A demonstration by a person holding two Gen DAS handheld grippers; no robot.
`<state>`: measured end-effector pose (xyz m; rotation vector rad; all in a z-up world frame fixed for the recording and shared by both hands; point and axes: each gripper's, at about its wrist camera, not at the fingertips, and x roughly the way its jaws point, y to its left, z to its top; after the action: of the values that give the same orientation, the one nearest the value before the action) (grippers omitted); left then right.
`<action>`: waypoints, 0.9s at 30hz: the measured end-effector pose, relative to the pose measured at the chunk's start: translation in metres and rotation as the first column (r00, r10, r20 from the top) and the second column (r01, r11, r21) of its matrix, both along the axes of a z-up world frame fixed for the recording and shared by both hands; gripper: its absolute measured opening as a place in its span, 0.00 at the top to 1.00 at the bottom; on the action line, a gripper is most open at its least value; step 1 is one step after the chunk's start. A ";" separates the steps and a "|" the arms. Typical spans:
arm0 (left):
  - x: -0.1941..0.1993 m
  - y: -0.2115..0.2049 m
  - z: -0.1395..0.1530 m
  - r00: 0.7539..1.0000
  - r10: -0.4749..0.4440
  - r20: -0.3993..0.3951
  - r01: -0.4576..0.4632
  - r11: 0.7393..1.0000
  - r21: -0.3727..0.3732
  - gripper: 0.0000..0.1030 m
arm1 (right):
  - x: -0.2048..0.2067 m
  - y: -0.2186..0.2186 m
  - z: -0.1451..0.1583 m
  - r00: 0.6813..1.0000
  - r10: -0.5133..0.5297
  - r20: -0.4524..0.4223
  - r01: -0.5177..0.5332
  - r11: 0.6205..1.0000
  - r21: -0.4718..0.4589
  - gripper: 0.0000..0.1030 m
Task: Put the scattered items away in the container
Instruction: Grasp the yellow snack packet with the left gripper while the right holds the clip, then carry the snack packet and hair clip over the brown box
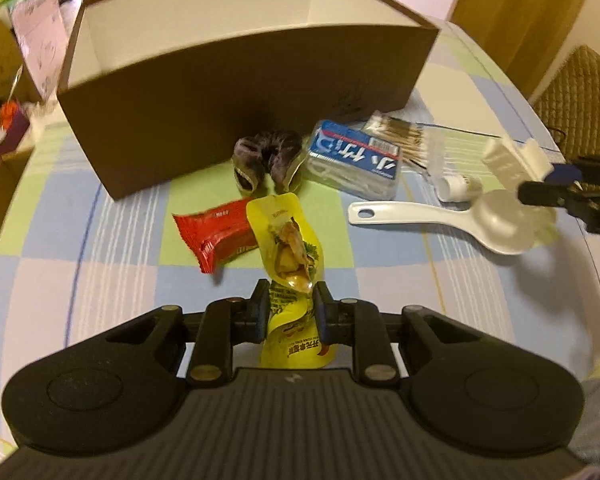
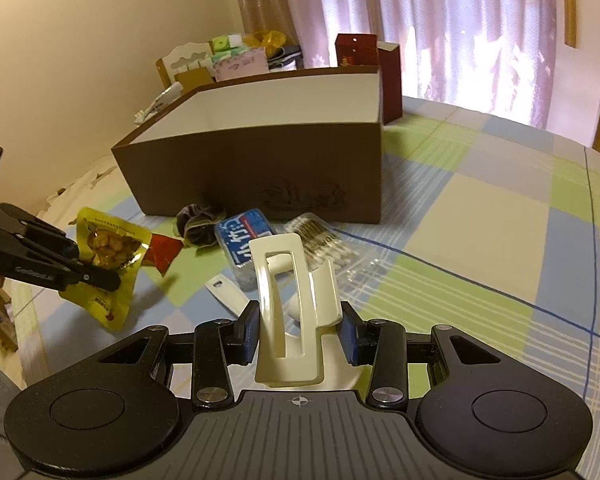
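Note:
My left gripper [image 1: 291, 294] is shut on a yellow snack packet [image 1: 290, 240], held above the table; it also shows in the right wrist view [image 2: 108, 256]. My right gripper [image 2: 299, 322] is shut on a cream hair claw clip [image 2: 290, 308], also seen in the left wrist view [image 1: 512, 158]. The brown box [image 1: 236, 120] with a white inside stands open behind them [image 2: 260, 168]. On the cloth lie a red packet [image 1: 216, 234], a dark scrunchie [image 1: 266, 160], a blue floss-pick box [image 1: 354, 158], a bag of cotton swabs [image 1: 404, 136] and a white spoon [image 1: 440, 220].
A checked cloth [image 2: 480, 240] covers the table. Cartons and clutter [image 2: 228, 56] stand behind the box, with a dark red box [image 2: 380, 68] beside it. A small white-capped bottle [image 1: 458, 188] lies by the spoon. A wicker chair [image 1: 576, 92] stands at the right.

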<state>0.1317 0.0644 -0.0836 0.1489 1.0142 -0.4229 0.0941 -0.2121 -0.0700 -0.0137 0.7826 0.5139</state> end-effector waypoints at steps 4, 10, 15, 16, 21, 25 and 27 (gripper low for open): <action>-0.008 -0.005 0.019 0.997 -0.043 0.062 0.042 0.999 0.020 0.82 | 0.002 0.004 0.002 1.000 0.003 -0.002 -0.003 1.000 0.005 0.58; -0.009 -0.005 0.045 0.992 -0.058 0.114 0.055 0.998 0.028 0.82 | 0.007 0.007 0.010 1.000 -0.012 -0.008 0.013 1.000 0.017 0.58; -0.001 0.001 0.061 0.990 -0.033 0.135 0.030 0.999 0.025 0.82 | 0.011 0.009 0.022 1.000 -0.029 -0.006 0.029 0.999 0.031 0.58; 0.001 0.003 0.064 0.990 -0.026 0.135 0.023 1.000 0.021 0.82 | 0.012 0.010 0.024 0.999 -0.032 -0.006 0.032 0.999 0.033 0.58; 0.010 0.003 0.075 0.989 -0.022 0.144 0.020 1.000 0.011 0.82 | 0.018 0.013 0.036 0.999 -0.039 -0.010 0.039 0.998 0.047 0.58; 0.017 -0.001 0.079 0.991 -0.018 0.133 0.018 1.000 0.008 0.82 | 0.021 0.017 0.042 0.999 -0.039 -0.014 0.040 0.998 0.043 0.58; 0.019 -0.002 0.079 0.992 -0.018 0.127 0.017 1.000 0.012 0.82 | 0.021 0.020 0.043 0.999 -0.039 -0.023 0.040 0.998 0.040 0.58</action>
<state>0.1509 0.0620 -0.0044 0.1926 0.8904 -0.4187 0.1155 -0.1925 -0.0265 0.0446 0.7928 0.4933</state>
